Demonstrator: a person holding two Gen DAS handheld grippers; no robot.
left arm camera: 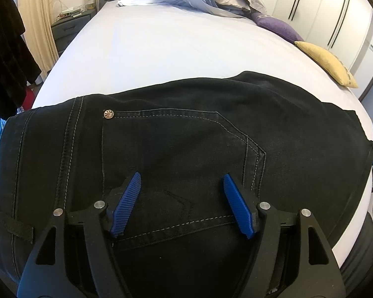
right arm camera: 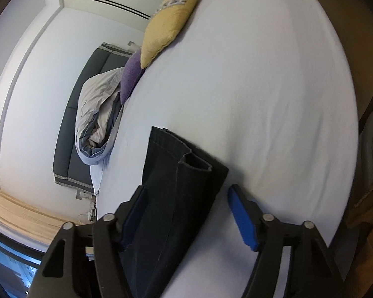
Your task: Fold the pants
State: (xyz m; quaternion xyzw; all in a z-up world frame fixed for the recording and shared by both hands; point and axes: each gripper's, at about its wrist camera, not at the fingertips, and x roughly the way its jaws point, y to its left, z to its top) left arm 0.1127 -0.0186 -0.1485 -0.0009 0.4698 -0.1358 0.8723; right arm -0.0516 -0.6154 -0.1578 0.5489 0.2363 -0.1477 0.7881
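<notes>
Hovering over black pants (left arm camera: 186,149) spread across the bed (left arm camera: 161,49).
Left view: left gripper (left arm camera: 181,181) above back pocket, jaws apart, nothing clamped. Right view: right gripper (right arm camera: 186,191) at leg hems, jaws apart, cloth between them unclamped.

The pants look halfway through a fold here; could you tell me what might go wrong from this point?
1. The right gripper has open jaws with the leg ends between them, ungripped; the hems could splay.
2. The left gripper hovers open over the back pocket, so nothing pins the pants if the legs get dragged.
3. They lie near the bed edge and could slide off.
</notes>
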